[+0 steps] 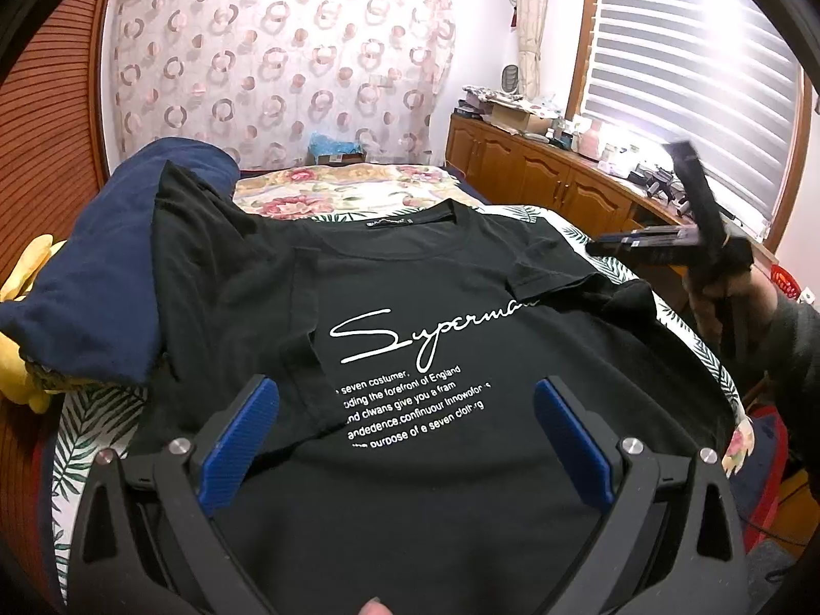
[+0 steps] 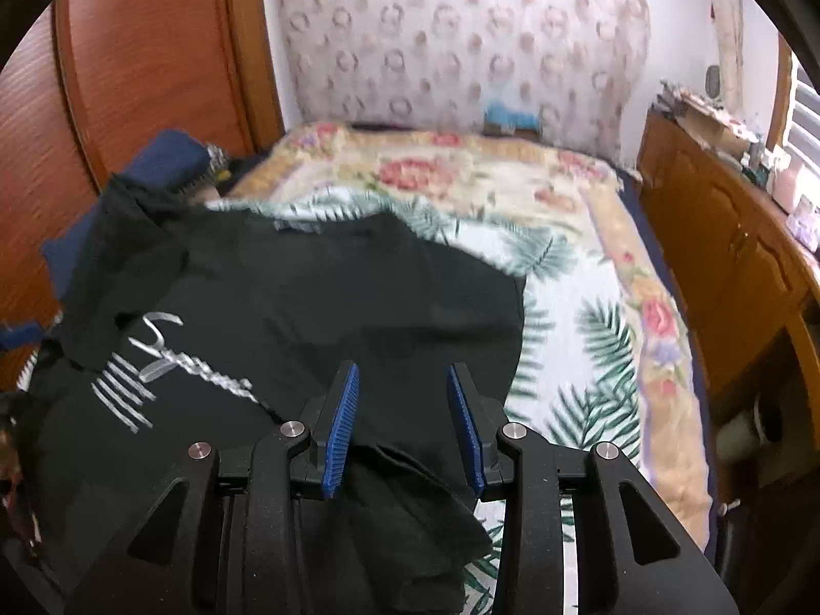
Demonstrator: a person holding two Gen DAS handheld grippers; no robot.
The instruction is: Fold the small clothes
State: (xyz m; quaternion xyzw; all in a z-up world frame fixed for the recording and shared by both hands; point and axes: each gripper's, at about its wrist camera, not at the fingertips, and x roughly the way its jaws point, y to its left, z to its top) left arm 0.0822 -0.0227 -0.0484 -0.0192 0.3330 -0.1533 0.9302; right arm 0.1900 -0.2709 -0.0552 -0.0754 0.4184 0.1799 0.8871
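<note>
One black T-shirt (image 1: 410,307) on leaf-print bedspread (image 2: 589,348), wooden cabinets (image 1: 538,174) alongside.

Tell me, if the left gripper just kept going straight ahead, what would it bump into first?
Most likely the black T-shirt, around its white lettering. The left gripper points over it with jaws open, though depth is hard to judge.

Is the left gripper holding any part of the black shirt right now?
No, the left gripper hangs open above the black shirt, with its blue pads wide apart and no cloth between them.
</note>
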